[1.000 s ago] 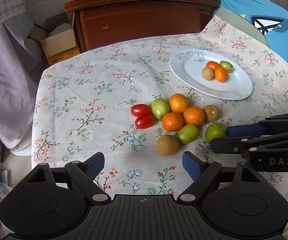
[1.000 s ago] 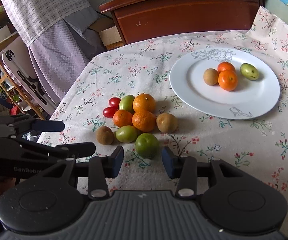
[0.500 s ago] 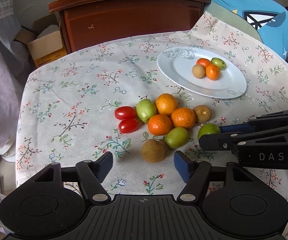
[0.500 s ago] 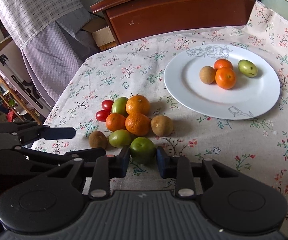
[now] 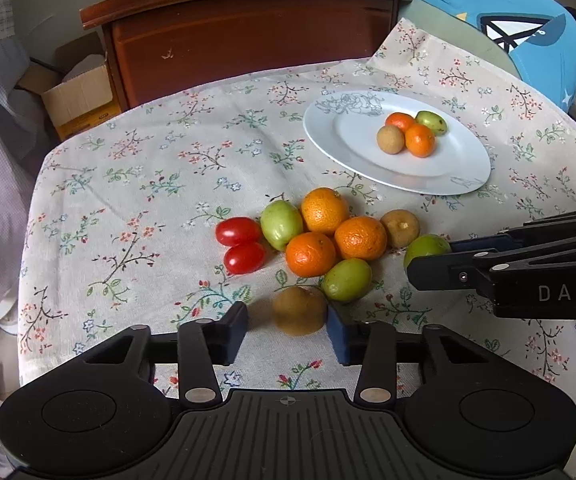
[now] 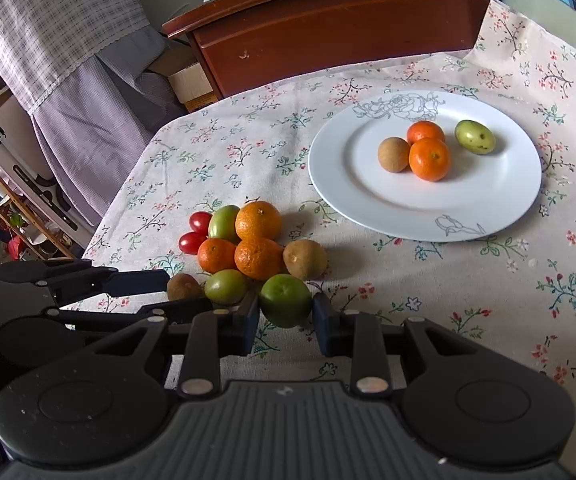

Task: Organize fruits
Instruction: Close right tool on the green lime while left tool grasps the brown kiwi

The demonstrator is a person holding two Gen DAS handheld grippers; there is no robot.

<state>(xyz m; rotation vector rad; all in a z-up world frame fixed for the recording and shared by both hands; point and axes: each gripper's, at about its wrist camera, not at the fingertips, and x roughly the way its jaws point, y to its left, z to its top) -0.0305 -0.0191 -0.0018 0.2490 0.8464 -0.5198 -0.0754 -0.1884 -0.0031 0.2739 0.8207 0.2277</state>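
My left gripper (image 5: 287, 334) has a brown kiwi (image 5: 299, 310) between its closing jaws. The right pad touches the kiwi, while a gap remains at the left pad. My right gripper (image 6: 285, 318) is shut on a round green fruit (image 6: 285, 300) at the near edge of the pile, with both pads pressing its sides. The pile holds three oranges (image 5: 360, 238), two green fruits (image 5: 281, 224), two cherry tomatoes (image 5: 238, 231) and a brown fruit (image 5: 400, 227). Farther back right, a white plate (image 6: 368, 200) carries two oranges, a brown fruit and a green fruit.
A floral cloth (image 5: 148, 208) covers the table, and its left edge drops off near a cardboard box (image 5: 76, 100). Behind the table stands a dark wooden cabinet (image 5: 248, 36). A blue cushion (image 5: 528, 40) lies at the back right. Hanging fabric (image 6: 68, 40) and a rack stand on the left.
Both grippers edged forward to the pile. The left jaws narrowed from wide open around the kiwi. The right jaws closed onto the green fruit.
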